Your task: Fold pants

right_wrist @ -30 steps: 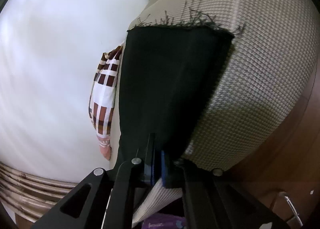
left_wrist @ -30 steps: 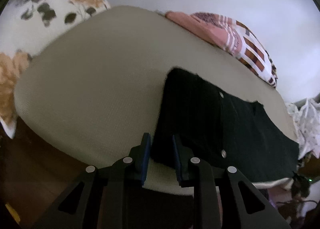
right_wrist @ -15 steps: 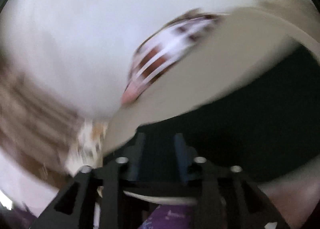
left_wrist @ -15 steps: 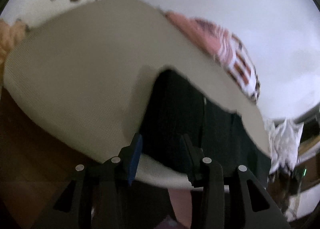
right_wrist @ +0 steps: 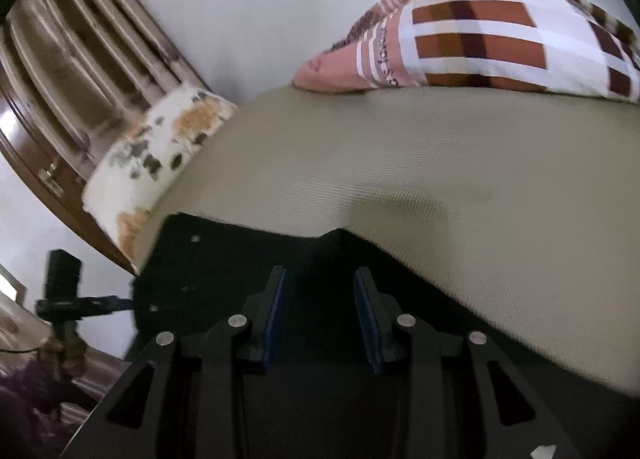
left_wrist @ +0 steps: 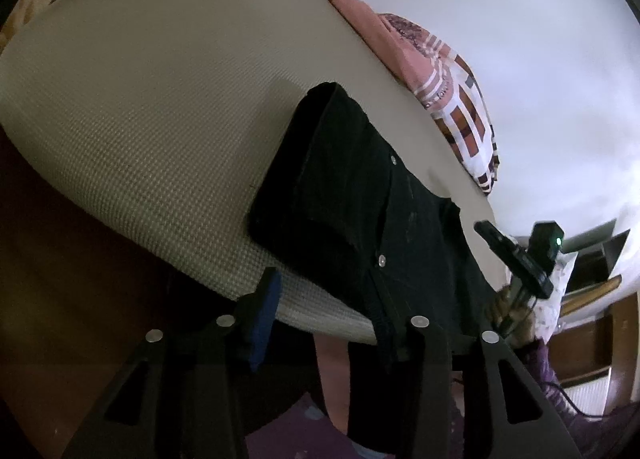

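With the left gripper [left_wrist: 328,307] opening and the right gripper [right_wrist: 320,309] parted, both empty, the black pants [left_wrist: 360,195] overhanging the mattress [left_wrist: 160,99] near edge could slide off.

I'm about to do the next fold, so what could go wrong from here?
1. The black pants lie at the near edge of the beige mattress and could slip off.
2. The left hand-held gripper, jaws opening, straddles that edge and might snag the cover rather than the pants.

A beige woven mat [left_wrist: 160,107] — a plaid pillow [right_wrist: 492,35] at its far edge, a floral cushion [right_wrist: 160,143] beside.
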